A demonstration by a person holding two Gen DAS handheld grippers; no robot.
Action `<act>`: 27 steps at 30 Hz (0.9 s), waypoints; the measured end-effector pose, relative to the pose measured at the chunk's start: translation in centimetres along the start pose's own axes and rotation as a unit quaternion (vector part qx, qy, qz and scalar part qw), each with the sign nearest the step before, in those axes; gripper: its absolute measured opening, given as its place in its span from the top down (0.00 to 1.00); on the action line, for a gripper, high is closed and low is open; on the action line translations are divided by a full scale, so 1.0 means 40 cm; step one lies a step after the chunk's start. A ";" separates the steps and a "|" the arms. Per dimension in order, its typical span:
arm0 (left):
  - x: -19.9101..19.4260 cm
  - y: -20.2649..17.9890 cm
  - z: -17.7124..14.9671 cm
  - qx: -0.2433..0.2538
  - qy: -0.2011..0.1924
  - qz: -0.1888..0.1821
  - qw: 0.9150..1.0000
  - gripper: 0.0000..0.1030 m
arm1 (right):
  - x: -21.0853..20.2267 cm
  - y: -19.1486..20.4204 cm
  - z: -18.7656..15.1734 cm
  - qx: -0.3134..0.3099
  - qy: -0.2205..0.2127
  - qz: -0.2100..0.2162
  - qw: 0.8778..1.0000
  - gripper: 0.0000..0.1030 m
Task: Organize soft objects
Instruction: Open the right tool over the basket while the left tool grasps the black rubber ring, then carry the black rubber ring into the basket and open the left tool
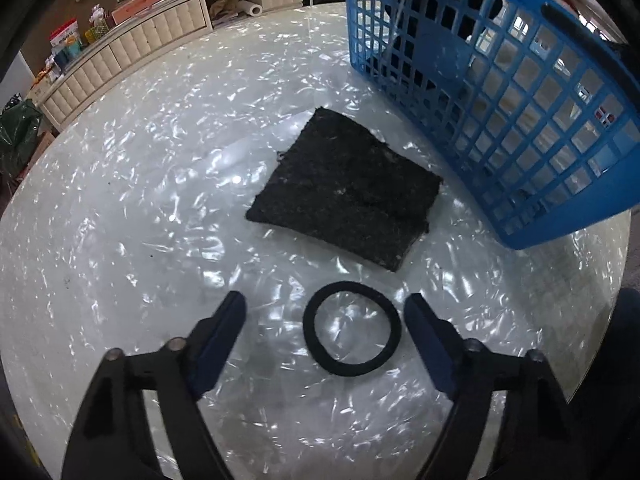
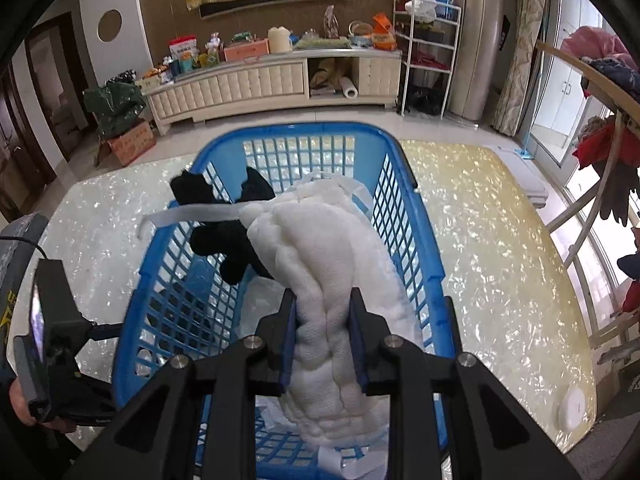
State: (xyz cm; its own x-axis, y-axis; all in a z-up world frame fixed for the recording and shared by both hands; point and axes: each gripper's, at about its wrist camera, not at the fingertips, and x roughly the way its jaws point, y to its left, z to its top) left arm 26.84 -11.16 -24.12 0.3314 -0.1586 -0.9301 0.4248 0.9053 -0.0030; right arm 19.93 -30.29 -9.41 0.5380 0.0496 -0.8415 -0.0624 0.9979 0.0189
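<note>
Right claw (image 2: pixel 323 312) pinching a white padded cloth (image 2: pixel 332 272) over the blue basket (image 2: pixel 404 216), black plush toy (image 2: pixel 224 236) already inside. Left claw (image 1: pixel 325 312) spread wide, low over the bench (image 1: pixel 140 200), black hair band (image 1: pixel 352 330) lying flat between its fingers.

Best done by lowering the cloth well below the basket rim before letting go, so the trailing white strap (image 2: pixel 188 212) falls inside instead of snagging the lattice wall. For the band: straddling one side of the loop and closing down on it against the bench, not across the hollow middle.

Counted: one basket; one white cloth and one black toy in or over it; one hair band and one black fibre pad (image 1: pixel 348 188) left on the bench, pad just beside the basket.
</note>
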 end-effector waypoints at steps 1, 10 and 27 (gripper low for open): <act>-0.006 -0.003 0.002 0.001 -0.001 -0.001 1.000 0.27 | 0.002 0.001 -0.001 0.000 0.004 -0.001 1.000 0.78; -0.034 -0.019 -0.010 0.022 -0.012 -0.013 1.000 0.74 | 0.012 0.002 -0.002 0.006 0.020 -0.007 1.000 0.66; -0.138 0.014 -0.060 -0.018 -0.038 -0.075 0.996 0.93 | -0.080 0.001 -0.006 0.011 -0.020 -0.031 0.999 0.01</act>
State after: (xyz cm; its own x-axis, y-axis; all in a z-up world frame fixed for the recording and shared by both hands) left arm 23.24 -8.82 -19.86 0.3300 -0.3208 -0.8878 0.4437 0.8828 -0.1541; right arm 18.01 -30.42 -6.84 0.5730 -0.0105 -0.8195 -0.0100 0.9998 -0.0199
